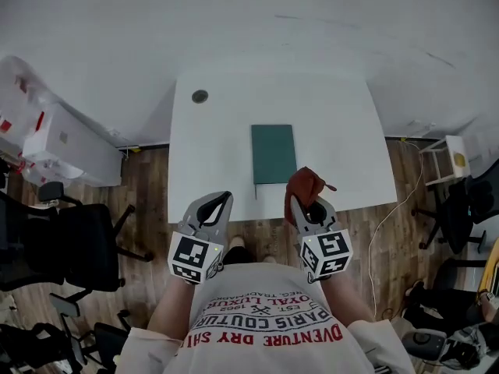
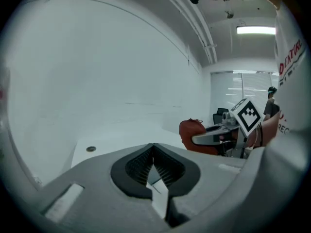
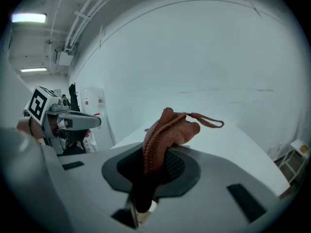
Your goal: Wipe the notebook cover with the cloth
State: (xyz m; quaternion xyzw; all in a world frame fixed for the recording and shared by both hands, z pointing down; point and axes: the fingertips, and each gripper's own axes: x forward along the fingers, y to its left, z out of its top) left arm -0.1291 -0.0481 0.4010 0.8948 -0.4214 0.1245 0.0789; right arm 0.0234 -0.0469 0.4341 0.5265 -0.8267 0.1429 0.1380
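A dark green notebook [image 1: 274,153] lies flat near the middle of the white table [image 1: 218,162]. My right gripper [image 1: 306,203] hovers at the table's front edge, just in front of the notebook, shut on a rust-red cloth [image 1: 306,185]. The cloth [image 3: 167,132] bunches out between the jaws, a loop trailing to the right. My left gripper [image 1: 215,209] is held level beside it, off the table's front edge, jaws shut with nothing between them [image 2: 153,166]. The left gripper view also catches the cloth [image 2: 193,135] and the right gripper.
A small round dark disc [image 1: 199,96] sits in the table's far left corner. Black office chairs [image 1: 74,244] stand on the wooden floor at left, white boxes [image 1: 54,139] behind them. A white stand [image 1: 448,158] and another chair are at right.
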